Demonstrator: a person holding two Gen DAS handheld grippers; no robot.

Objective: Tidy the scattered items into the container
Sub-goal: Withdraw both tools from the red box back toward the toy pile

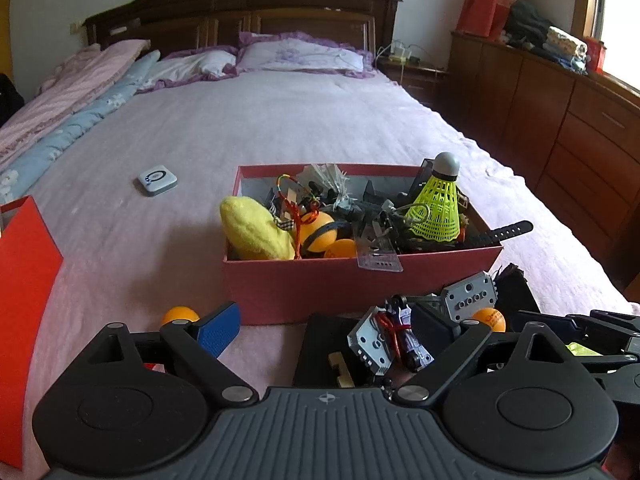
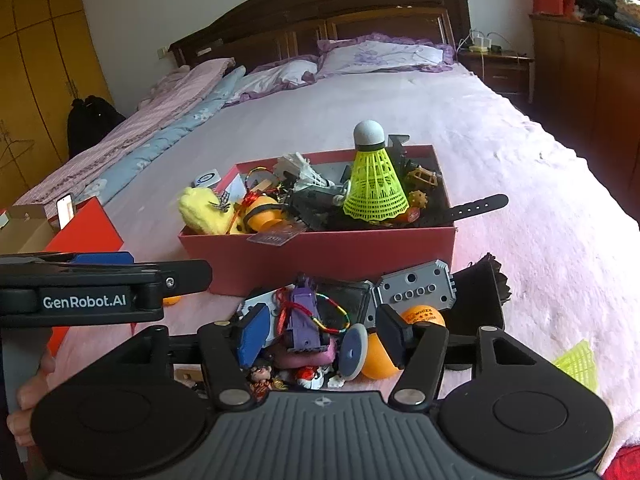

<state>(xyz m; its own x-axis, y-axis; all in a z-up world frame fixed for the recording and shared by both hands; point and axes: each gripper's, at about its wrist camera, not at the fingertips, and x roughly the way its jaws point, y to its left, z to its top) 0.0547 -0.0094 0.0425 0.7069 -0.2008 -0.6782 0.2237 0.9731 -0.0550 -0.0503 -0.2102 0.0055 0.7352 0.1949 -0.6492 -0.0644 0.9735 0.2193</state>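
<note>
The bed point(image 1: 280, 120) carried a red box point(image 2: 320, 252) already heaped with small things: a yellow plush toy point(image 1: 256, 232), a green shuttlecock point(image 2: 374, 184) standing cork-up, orange balls, and a watch strap point(image 2: 478, 204) hanging over the right rim. Just in front of the box lay a pile not yet inside it: a grey block with holes point(image 2: 416, 288), a purple toy point(image 2: 306, 320) tangled with a coloured cord, an orange ball point(image 2: 424, 316) and a few tiny figures. A white gadget point(image 1: 157, 179) sat well apart on the sheet, and another orange ball point(image 1: 180, 315) rested near the box's front left corner.

The right gripper point(image 2: 320, 334) stood with its fingers apart, straddling the purple toy; the left gripper point(image 1: 340, 328) was also spread wide, holding nothing. As I judged it, the job was partway through, with the front pile in hand. The next move called for closing on one loose piece without dragging the cord, then lifting it over the front wall.
</note>
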